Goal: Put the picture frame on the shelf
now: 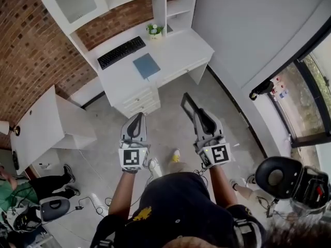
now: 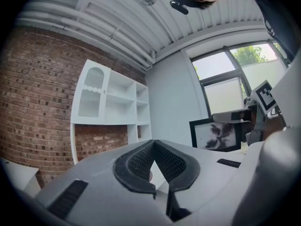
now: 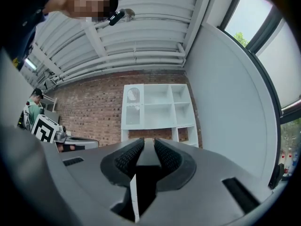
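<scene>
Right gripper (image 1: 199,119): jaws closed on the picture frame (image 1: 188,106) edge; frame held in the air, well apart from the shelf (image 1: 178,6).
Left gripper (image 1: 138,117): jaws together, nothing held.
Step advice: grip firm, frame upright, approach an open compartment squarely.

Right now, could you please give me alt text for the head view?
Seen from above, a person's right gripper clamps a black-framed picture frame by its edge, while the left gripper is shut and empty. Ahead, a white desk with shelves against a red brick wall holds a black keyboard, blue notebook and small potted plant.
</scene>
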### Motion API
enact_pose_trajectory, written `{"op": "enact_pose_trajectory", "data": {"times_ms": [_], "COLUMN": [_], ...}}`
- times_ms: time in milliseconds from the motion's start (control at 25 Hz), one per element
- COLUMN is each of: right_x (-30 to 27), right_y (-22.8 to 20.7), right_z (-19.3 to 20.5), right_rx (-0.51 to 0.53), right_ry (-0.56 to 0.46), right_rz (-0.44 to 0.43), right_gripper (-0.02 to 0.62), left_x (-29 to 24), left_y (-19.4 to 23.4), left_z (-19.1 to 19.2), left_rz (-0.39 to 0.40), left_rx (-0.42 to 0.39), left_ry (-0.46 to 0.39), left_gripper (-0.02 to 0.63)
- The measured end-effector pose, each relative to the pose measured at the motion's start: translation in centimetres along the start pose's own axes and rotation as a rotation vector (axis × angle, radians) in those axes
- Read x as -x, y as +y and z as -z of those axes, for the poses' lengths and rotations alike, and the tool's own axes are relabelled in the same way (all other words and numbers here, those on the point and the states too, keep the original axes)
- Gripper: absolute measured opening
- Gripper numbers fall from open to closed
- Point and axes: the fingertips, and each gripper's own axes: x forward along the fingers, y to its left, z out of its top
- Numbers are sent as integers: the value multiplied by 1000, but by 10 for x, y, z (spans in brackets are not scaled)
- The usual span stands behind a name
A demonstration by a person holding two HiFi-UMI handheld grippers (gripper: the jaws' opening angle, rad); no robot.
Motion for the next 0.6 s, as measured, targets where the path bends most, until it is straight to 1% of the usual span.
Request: {"op": "enact_pose_trajectory", "data": {"times_ms": [80, 160, 240, 360, 400, 480, 600], "right_x": [-19, -21, -10, 13, 16, 13, -4], "right_y": [-20, -30, -30, -19, -17, -17, -21], "right_z": [1, 3, 18, 60, 71, 79, 75], "right_rx": [-16, -16, 5, 29, 30, 29, 32], "right_ry": [4, -14, -59, -114, -119, -125, -131], "right_rz": [-12, -22, -28, -35, -38, -50, -78], "right_gripper": [66, 66, 66, 66, 66, 66, 66], "left_x": [-26, -34, -26, 0, 5, 3, -10], "left_y": [4, 2, -1, -9, -12, -14, -9], "left_z": [-3, -1, 11, 45, 56, 69, 69], "left_rz": [-8, -13, -33, -61, -64, -69, -88], "left_rx": [-4, -21, -43, -59, -64, -76, -75], "left_ry": [8, -3, -53, -135, -141, -127, -117], "left_gripper": [17, 17, 18, 17, 17, 17, 17]}}
